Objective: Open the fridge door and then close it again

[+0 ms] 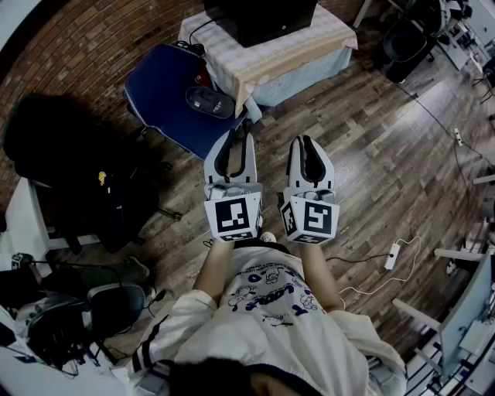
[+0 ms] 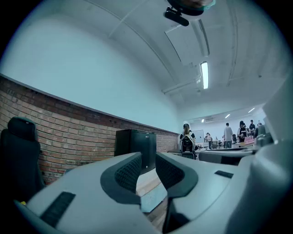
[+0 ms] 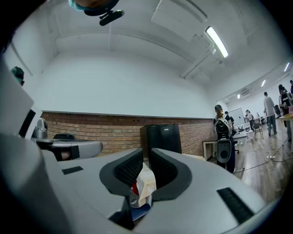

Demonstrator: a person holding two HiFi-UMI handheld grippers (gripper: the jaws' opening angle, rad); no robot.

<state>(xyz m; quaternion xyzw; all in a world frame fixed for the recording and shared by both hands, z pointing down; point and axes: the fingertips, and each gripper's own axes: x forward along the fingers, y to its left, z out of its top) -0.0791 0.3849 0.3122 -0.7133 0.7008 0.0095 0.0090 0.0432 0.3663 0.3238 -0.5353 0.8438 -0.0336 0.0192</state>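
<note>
The black mini fridge stands with its door closed on a cloth-covered table at the top of the head view. It shows ahead of the jaws in the left gripper view as the fridge and in the right gripper view as the fridge. My left gripper and right gripper are held side by side, level, over the wooden floor, well short of the table. The left gripper and the right gripper have their jaws nearly together with nothing between them.
A blue chair with a dark object on its seat stands left of the table. Black bags and an office chair fill the left side by the brick wall. A power strip and cable lie on the floor at right. People stand far off.
</note>
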